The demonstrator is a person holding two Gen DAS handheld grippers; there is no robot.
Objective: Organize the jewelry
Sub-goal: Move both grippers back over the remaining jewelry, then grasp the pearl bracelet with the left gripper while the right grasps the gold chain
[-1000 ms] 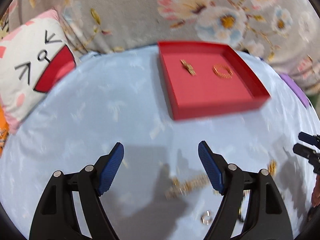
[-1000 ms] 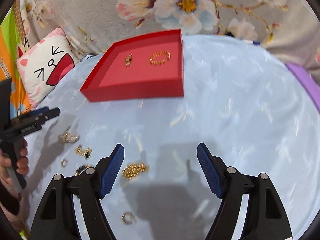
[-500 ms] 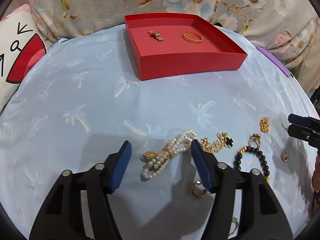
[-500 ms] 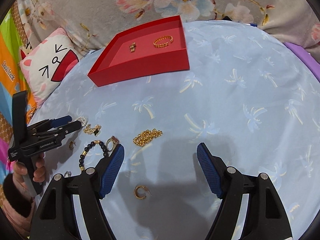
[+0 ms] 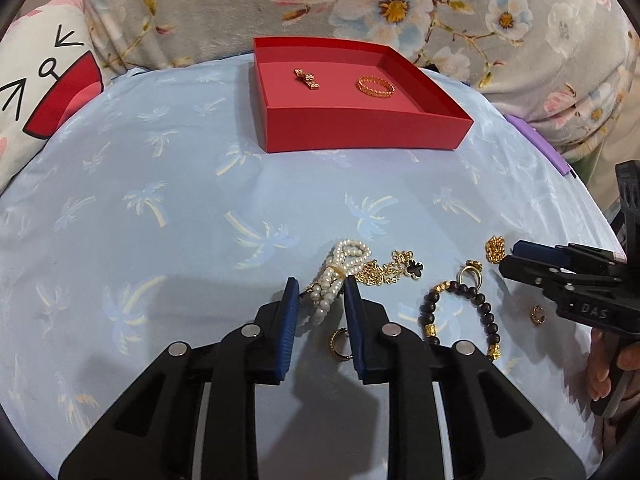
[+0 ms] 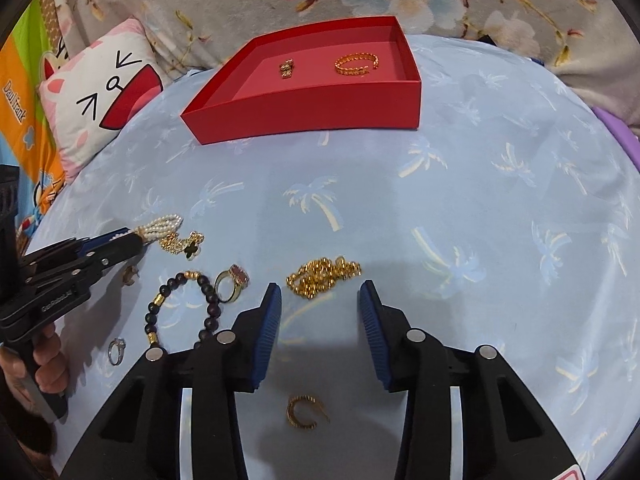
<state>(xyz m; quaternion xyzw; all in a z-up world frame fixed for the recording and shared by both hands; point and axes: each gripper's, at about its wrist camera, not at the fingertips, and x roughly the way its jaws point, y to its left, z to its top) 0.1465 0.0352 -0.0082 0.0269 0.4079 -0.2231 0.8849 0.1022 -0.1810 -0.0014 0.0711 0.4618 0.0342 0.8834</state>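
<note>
sorting jewelry | red tray [image 5: 360, 132] at bed's far edge holds two gold pieces | left gripper [image 5: 320, 292] jaws closing around pearl bracelet [image 5: 340, 272] | right gripper [image 6: 320, 300] jaws narrowing, apart, short of gold chain [image 6: 324, 274] | most pieces left

The left gripper [image 5: 322, 292] points steeply down, its blue pads [image 5: 289, 320] drawn close together, the jaws having just been closing with something between them (whether the pads press on it cannot be told). The right gripper [image 6: 320, 300] tilts down likewise, its jaws having just been closing but standing apart with nothing between the pads [image 6: 267, 332].
</note>
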